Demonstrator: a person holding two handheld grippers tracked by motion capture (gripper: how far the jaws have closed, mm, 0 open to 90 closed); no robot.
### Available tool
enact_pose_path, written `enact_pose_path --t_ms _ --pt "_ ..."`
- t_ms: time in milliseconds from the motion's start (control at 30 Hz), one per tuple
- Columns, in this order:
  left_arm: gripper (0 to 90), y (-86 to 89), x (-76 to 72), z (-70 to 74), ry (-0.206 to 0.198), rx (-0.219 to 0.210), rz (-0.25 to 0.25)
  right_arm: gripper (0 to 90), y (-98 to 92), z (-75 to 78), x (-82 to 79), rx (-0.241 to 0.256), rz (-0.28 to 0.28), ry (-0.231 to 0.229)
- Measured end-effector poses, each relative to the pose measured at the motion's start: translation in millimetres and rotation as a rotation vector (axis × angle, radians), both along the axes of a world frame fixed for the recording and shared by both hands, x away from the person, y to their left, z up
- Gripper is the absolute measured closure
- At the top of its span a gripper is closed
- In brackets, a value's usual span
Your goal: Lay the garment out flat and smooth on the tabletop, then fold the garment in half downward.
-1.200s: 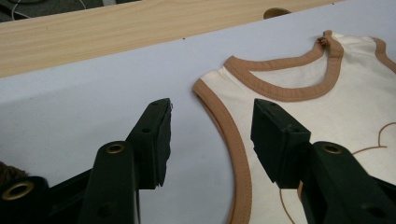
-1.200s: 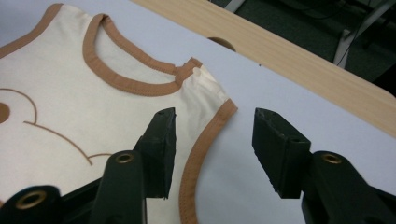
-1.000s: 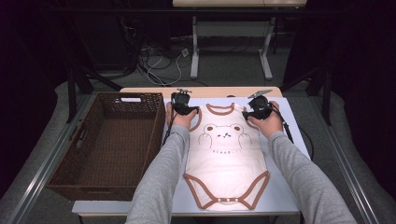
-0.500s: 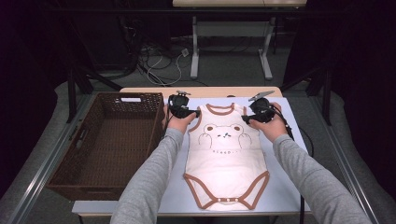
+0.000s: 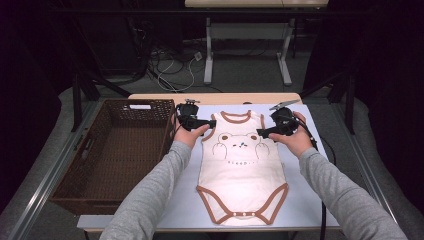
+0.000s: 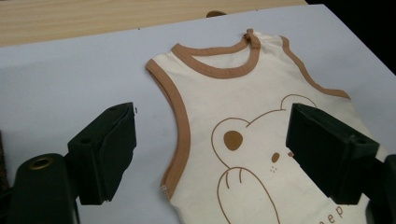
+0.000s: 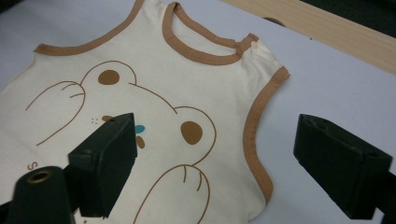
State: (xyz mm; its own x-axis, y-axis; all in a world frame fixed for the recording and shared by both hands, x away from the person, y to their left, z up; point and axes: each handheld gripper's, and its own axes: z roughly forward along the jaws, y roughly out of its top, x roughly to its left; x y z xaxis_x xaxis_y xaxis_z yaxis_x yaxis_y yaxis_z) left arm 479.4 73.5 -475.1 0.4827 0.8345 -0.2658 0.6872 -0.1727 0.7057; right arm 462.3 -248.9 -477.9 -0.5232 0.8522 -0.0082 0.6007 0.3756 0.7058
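A cream sleeveless baby bodysuit (image 5: pixel 242 165) with brown trim and a bear print lies flat and face up on the white table top (image 5: pixel 185 200). My left gripper (image 5: pixel 210 123) hovers open at its left armhole edge; in the left gripper view the bodysuit (image 6: pixel 252 116) lies between the wide-apart jaws of the gripper (image 6: pixel 212 156). My right gripper (image 5: pixel 260 133) is open at the right armhole. In the right gripper view the bodysuit (image 7: pixel 154 107) and its brown trim sit between the jaws of that gripper (image 7: pixel 215 158). Neither holds anything.
A brown wicker basket (image 5: pixel 80 150) stands empty at the table's left. The table's wooden far edge (image 5: pixel 215 98) runs behind the bodysuit. Cables and a white desk frame (image 5: pixel 247 55) are on the floor beyond.
Both hands have drawn slightly back toward me and inward, so the grippers now sit over the bodysuit's armholes instead of its shoulders. The bodysuit has not moved.
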Motion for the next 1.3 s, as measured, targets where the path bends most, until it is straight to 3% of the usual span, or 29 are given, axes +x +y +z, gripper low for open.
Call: enact_pose_path --t_ms 100,333,767,1133,1300 --pt "15.2 1.4 -1.8 -1.4 -0.003 -0.009 0.000 9.1 -2.0 0.4 -1.5 0.014 -0.019 -0.005" --pt "10.3 2.4 -2.4 -8.4 0.031 -0.029 0.013 8.8 -7.0 1.7 -0.6 0.040 -0.082 -0.001" --pt "10.6 0.1 -3.4 -14.6 0.017 -0.045 0.008 8.2 -14.9 -7.8 -0.1 0.033 -0.104 0.017" --pt "16.9 -3.7 -3.3 -17.2 0.025 -0.018 0.007 13.3 -13.3 -12.3 -1.0 0.029 -0.097 0.009" --pt "24.8 -0.9 -2.2 -19.9 0.039 -0.043 0.035 14.3 -14.1 -16.9 -1.4 0.025 -0.100 0.013"
